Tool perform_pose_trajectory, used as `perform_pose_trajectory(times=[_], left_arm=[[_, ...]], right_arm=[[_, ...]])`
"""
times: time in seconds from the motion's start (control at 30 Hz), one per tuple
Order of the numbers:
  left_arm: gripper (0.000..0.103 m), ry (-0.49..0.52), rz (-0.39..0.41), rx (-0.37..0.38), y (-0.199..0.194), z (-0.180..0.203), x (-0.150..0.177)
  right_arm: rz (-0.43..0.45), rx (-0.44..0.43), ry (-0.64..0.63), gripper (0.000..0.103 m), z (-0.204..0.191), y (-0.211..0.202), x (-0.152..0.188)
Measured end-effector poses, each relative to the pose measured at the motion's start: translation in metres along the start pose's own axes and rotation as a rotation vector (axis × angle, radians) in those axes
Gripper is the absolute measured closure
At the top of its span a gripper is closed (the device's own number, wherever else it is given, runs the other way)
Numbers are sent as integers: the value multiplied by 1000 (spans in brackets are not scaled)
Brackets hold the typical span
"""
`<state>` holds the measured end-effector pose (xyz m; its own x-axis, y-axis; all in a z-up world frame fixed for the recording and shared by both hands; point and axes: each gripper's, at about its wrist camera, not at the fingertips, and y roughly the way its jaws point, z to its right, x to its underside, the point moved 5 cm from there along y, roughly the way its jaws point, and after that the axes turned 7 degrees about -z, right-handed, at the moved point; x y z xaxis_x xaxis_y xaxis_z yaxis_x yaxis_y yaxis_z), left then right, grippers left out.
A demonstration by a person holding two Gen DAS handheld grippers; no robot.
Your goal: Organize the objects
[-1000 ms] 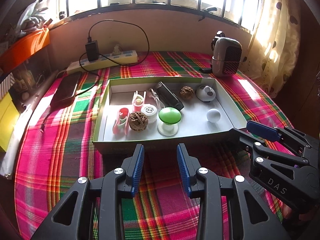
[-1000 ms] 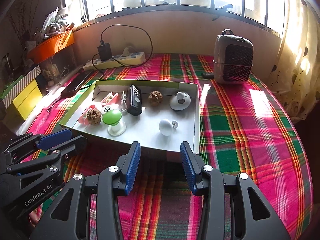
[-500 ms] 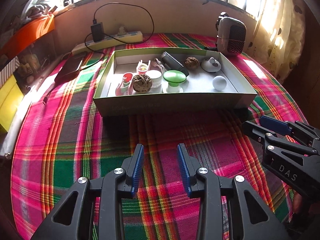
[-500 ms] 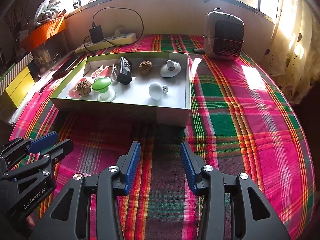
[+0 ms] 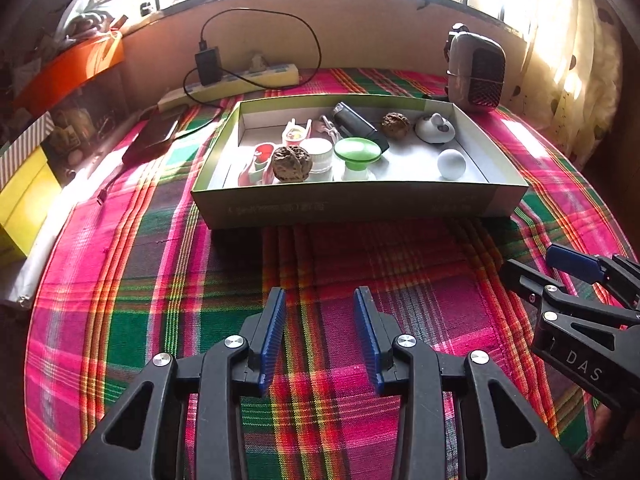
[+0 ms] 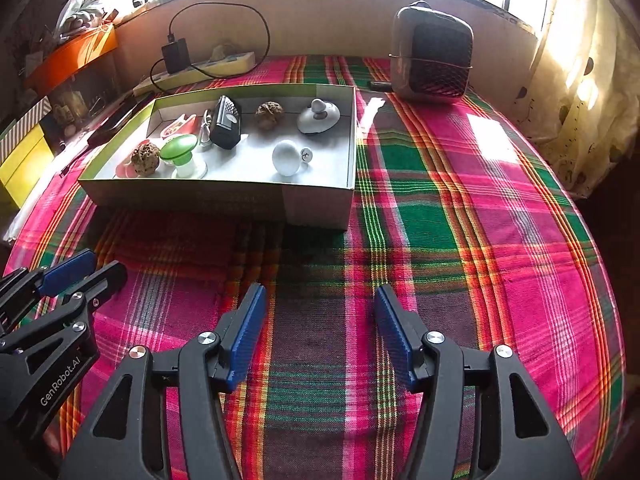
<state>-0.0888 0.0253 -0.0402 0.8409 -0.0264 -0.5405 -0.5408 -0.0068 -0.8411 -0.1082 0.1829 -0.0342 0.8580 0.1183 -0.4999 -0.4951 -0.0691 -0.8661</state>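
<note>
Both tools, left tool and right tool, hang released and empty before the cardboard box; right jaws just widened. Walnuts, knobs lie inside the box, presumably sorted.

We look down and forward from both wrist cameras, close above the pink-and-green plaid cloth. Left view faces the shallow open cardboard box head-on; right view sees that box left of centre. Both share box, cloth and window wall.
</note>
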Motion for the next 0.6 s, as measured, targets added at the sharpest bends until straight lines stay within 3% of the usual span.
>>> perform_pose_trajectory(times=[0.6], left_arm=[[70, -1, 0, 2, 0, -1, 0]], right_arm=[[16, 6, -1, 44, -2, -1, 2]])
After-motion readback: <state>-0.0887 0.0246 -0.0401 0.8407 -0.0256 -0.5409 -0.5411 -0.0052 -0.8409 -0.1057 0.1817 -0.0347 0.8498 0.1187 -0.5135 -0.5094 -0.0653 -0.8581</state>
